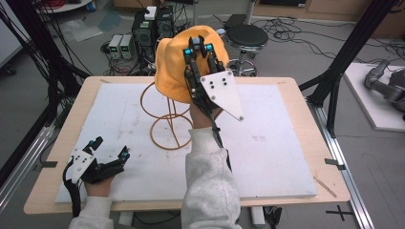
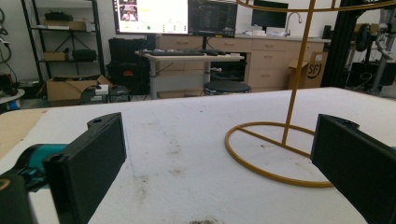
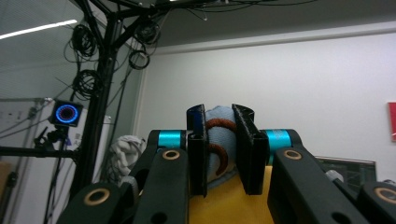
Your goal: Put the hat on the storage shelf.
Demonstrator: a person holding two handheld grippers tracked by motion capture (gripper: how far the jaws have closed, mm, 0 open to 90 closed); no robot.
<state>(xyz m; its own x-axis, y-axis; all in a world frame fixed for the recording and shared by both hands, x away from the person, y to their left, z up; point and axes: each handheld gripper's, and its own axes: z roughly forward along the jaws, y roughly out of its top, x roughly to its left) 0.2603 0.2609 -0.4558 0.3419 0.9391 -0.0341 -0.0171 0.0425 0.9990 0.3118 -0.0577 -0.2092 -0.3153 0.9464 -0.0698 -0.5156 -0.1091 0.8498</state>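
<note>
right gripper (image 1: pixel 199 48): pinching yellow hat (image 1: pixel 172 67) above wire stand (image 1: pixel 165 119) | left gripper (image 1: pixel 111 148): spread on white board (image 1: pixel 267 143)

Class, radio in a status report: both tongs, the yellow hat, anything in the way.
Right tongs shut on yellow hat, raised above wire stand. Left tongs open, low over white board. Nothing in the way.

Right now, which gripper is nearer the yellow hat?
Right. The right gripper is shut on the hat above the wire stand; the left gripper rests apart, open.
</note>
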